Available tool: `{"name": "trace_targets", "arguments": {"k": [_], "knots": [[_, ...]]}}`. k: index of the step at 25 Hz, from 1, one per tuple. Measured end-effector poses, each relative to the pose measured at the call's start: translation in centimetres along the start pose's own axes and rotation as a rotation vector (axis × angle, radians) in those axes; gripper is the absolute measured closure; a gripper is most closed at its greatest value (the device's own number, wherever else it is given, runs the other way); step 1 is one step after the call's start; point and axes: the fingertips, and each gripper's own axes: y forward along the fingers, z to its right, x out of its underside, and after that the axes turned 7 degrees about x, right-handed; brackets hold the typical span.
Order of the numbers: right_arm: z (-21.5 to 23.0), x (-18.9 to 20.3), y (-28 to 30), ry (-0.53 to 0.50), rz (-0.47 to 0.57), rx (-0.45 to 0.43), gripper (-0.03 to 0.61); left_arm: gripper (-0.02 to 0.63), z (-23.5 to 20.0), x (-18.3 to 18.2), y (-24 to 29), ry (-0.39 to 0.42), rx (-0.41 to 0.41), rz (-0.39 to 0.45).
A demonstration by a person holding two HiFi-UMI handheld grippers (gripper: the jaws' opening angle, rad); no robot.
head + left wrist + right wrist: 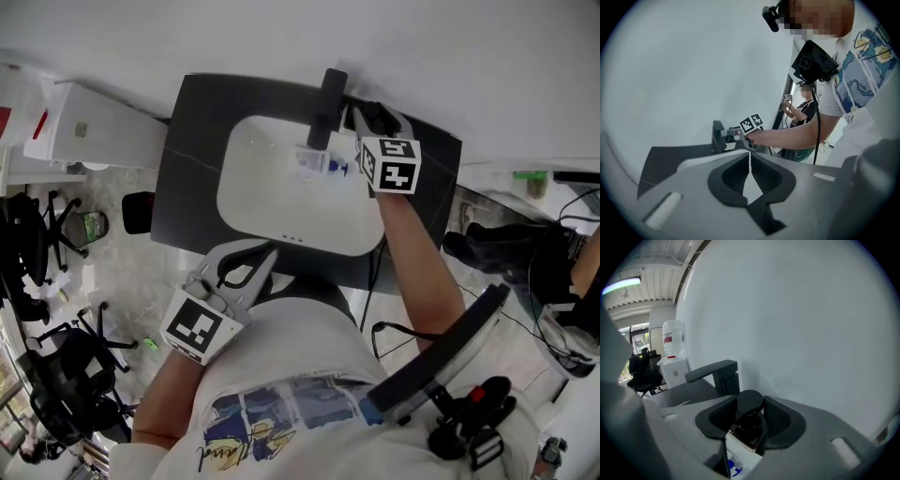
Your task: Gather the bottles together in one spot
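Right gripper view, grip: we see the right gripper (pixel 750 423) closed on a bottle (pixel 750 405) with a dark round cap. One pad sits against each side below the cap, and the bottle stands upright between them.
Right gripper view, surroundings: the black faucet (pixel 715 373) stands just beyond the bottle, its spout reaching left against the white wall (pixel 811 333). A water dispenser (pixel 673 363) stands well off at the left.
Right gripper view, below the jaws: a small blue-and-white thing (pixel 734 471) lies on a white surface. We think it may be another bottle, but it is too small to be sure.
Left gripper view, grip: the left gripper (pixel 750 158) has its jaws together at the tips, with nothing between them.
Left gripper view, beyond: across the dark worktop (pixel 670 159) we see the faucet. Just right of it is the right gripper's marker cube (pixel 752 123), at the end of the person's arm (pixel 787 136).
Head view, bottle: it is held at the back of the white sink (pixel 248 141), just beside the faucet and near the wall.
Head view, left gripper: it is low at the near edge of the worktop, close to the person's body and well apart from the right gripper.
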Motion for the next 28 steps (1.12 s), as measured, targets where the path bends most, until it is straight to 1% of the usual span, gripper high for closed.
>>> {"name": "trace_targets", "arguments": {"k": [12,20,21,22,23,25,28], "knots": [[1.0,-0.2,2.6,-0.019,0.023,0.034,0.403,0.597,-0.6,0.6,-0.6,-0.030,-0.053,-0.010],[0.8,-0.1,2.6,-0.076,0.051,0.076,0.399,0.597,-1.0,0.7,-0.5,-0.030,-0.047,-0.015],[0.8,-0.1,2.6,-0.078,0.051,0.078,0.374,0.597,-1.0,0.7,-0.5,-0.029,-0.044,-0.016],[0.8,0.0,2.6,-0.074,0.050,0.077,0.332,0.597,-1.0,0.7,-0.4,-0.028,-0.039,-0.017],[0.8,0.1,2.5,-0.067,0.052,0.074,0.309,0.597,-1.0,0.7,-0.3,-0.025,-0.034,-0.018],[0.9,0.1,2.1,-0.053,0.065,0.065,0.293,0.597,-1.0,0.5,-0.1,-0.019,-0.021,-0.019],[1.1,0.2,1.0,-0.047,0.076,0.063,0.291,0.597,-0.8,0.2,0.1,-0.010,0.001,-0.020]]}}
